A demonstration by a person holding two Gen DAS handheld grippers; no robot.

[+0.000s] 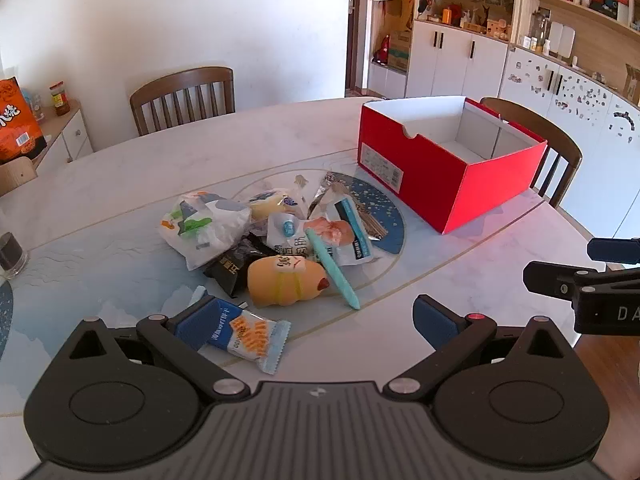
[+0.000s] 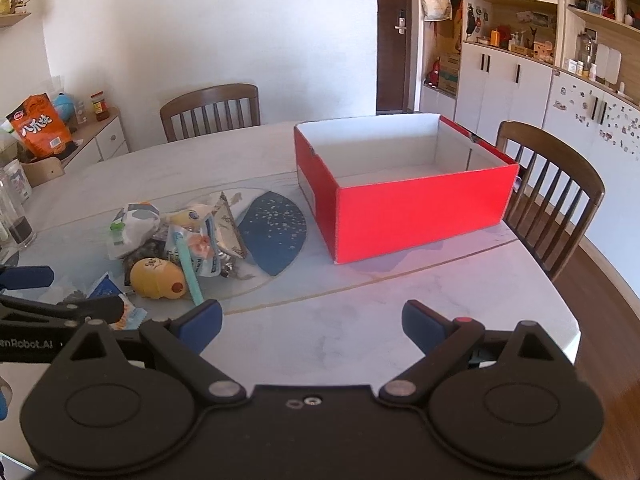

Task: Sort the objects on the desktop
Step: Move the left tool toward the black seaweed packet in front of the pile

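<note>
A heap of snack packets (image 1: 276, 236) lies on the marble table (image 1: 120, 184), with a yellow squishy toy (image 1: 286, 280) and a teal pen (image 1: 332, 268) at its near side. A blue and orange packet (image 1: 248, 334) lies just in front of my left gripper (image 1: 316, 322), which is open and holds nothing. An empty red box (image 1: 448, 160) stands to the right of the heap. In the right wrist view the heap (image 2: 176, 240) is at the left and the red box (image 2: 404, 196) straight ahead. My right gripper (image 2: 312, 324) hangs open over bare table.
Wooden chairs (image 1: 188, 96) (image 2: 556, 196) stand at the far side and the right side of the table. A glass jar (image 1: 12, 252) sits near the left edge. A side cabinet with an orange bag (image 2: 40, 128) is at the left; white cupboards line the right wall.
</note>
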